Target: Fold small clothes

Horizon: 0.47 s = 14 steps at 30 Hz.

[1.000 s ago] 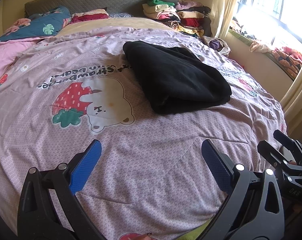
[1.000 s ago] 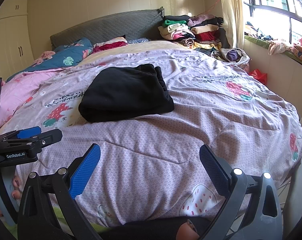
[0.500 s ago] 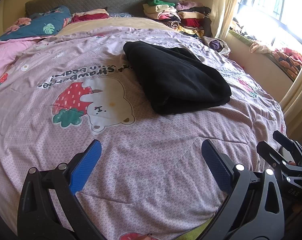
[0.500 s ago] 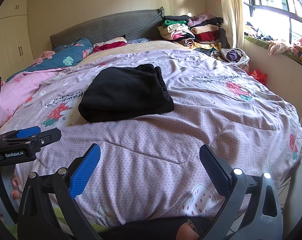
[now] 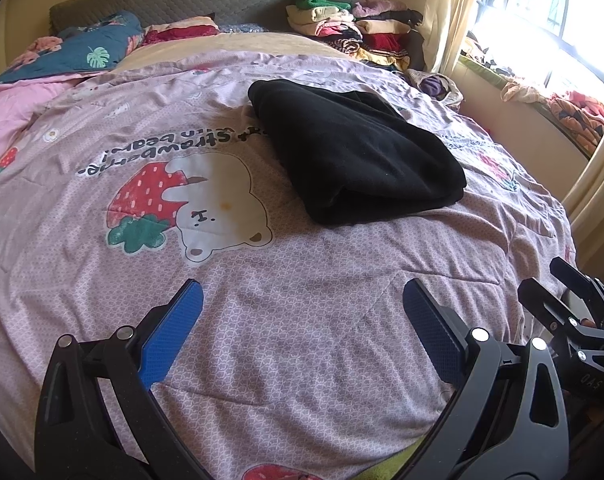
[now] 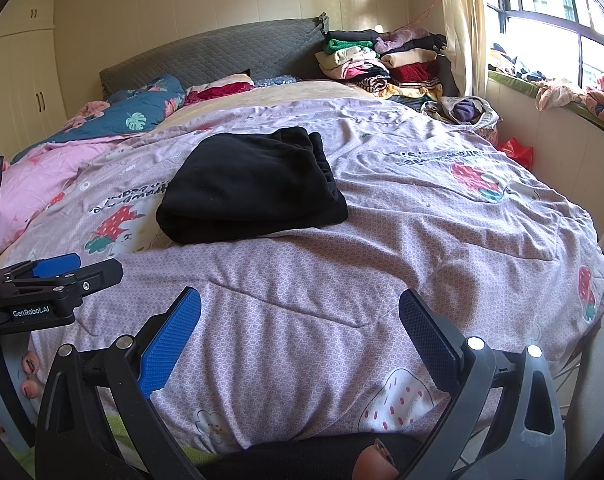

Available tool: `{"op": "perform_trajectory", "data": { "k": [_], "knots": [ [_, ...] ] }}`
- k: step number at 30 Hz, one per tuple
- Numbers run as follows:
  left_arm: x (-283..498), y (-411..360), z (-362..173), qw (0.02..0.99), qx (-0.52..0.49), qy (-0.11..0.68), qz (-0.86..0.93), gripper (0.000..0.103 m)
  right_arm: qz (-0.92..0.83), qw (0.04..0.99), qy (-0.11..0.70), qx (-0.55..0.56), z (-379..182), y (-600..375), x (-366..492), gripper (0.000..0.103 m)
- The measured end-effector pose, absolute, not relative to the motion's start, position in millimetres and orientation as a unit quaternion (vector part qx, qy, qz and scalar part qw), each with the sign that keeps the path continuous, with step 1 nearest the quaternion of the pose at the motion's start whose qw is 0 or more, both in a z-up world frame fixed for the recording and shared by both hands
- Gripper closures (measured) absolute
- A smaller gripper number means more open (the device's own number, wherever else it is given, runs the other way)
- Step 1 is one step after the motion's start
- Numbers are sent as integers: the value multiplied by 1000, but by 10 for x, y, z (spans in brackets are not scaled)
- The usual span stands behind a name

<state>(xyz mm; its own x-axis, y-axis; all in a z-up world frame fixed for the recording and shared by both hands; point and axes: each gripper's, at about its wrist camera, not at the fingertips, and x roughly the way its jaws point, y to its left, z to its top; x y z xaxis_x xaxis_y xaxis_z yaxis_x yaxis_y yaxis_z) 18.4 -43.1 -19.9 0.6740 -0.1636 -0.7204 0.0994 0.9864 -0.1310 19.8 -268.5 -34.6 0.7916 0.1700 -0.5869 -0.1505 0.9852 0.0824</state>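
Note:
A folded black garment lies on the pink strawberry-print quilt in the middle of the bed. My left gripper hangs open over the quilt's near edge, well short of the garment, with nothing between its blue pads. My right gripper is open too and empty, also near the bed's front edge. Each gripper shows in the other's view: the right gripper at the far right, the left gripper at the far left.
A stack of folded clothes sits at the bed's far right corner by the grey headboard. Pillows and a pink blanket lie at the left. More clothes rest on the window sill. A hand's fingers show at lower left.
Both grippers stay open and almost still; the left view has shifted very slightly. The black garment has not moved.

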Motion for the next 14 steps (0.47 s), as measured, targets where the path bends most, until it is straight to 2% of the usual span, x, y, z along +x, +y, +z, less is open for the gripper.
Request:
{"op": "perform_trajectory", "data": {
  "k": [4,8,11,14],
  "knots": [
    [183,-427,-203,914,-39,397,-68,9,83,946,313,28,-364,-2764,197,4],
    [280,-157,-188,910,-67,405,-47,9,34,948,302,97,-255,-3318,201,4],
    [408,420,-135,912,-89,401,11,9,-73,944,282,157,-104,-4216,154,4],
    [559,1340,-101,907,-89,393,126,9,-223,912,293,179,-153,-5305,95,4]
  ]
}}
